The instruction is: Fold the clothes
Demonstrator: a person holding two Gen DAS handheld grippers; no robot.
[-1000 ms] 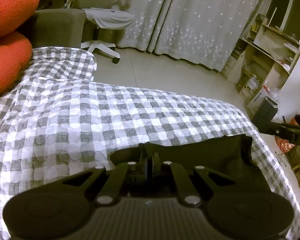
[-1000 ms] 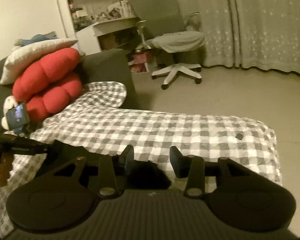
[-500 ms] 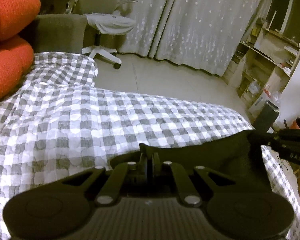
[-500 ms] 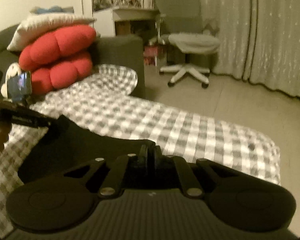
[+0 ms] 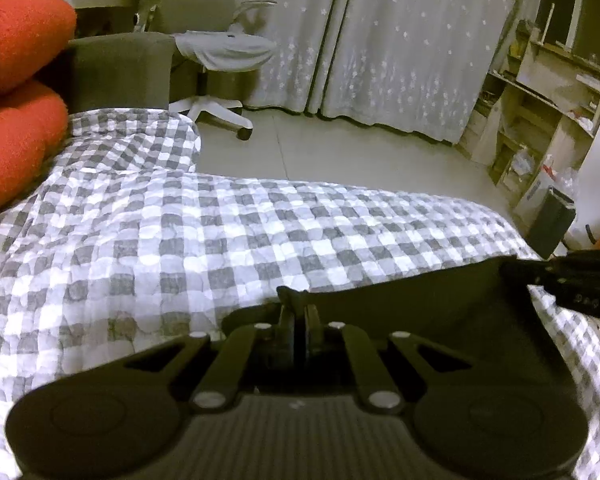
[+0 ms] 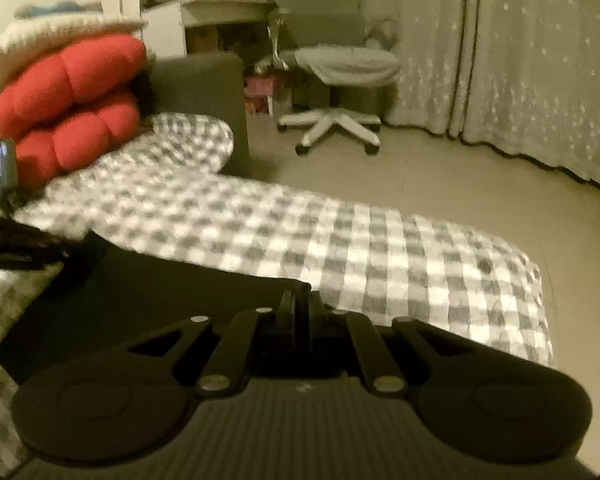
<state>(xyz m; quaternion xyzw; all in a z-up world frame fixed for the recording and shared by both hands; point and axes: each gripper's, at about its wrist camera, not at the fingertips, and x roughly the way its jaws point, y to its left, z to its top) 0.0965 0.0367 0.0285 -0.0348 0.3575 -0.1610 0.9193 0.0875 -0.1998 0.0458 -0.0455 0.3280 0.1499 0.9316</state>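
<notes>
on the checked bedspread (image 5: 228, 248), both grippers, left (image 5: 298, 320) and right (image 6: 300, 312), are pinching corners of the dark garment (image 5: 440, 300), the left's jaws easing slightly, likely needing even tension to fold squarely.

One dark garment (image 5: 440, 304) on one grey-and-white checked bed cover (image 5: 220, 240). Two grippers: left gripper (image 5: 299, 320), right gripper (image 6: 300, 312). Two red cushions (image 6: 72, 108), stacked; one pale pillow (image 6: 48, 36) on top. One office chair (image 6: 340, 64) on one white star base. Two curtain panels (image 5: 380, 48). One shelving unit (image 5: 540, 100) at right; contents too small to count.
</notes>
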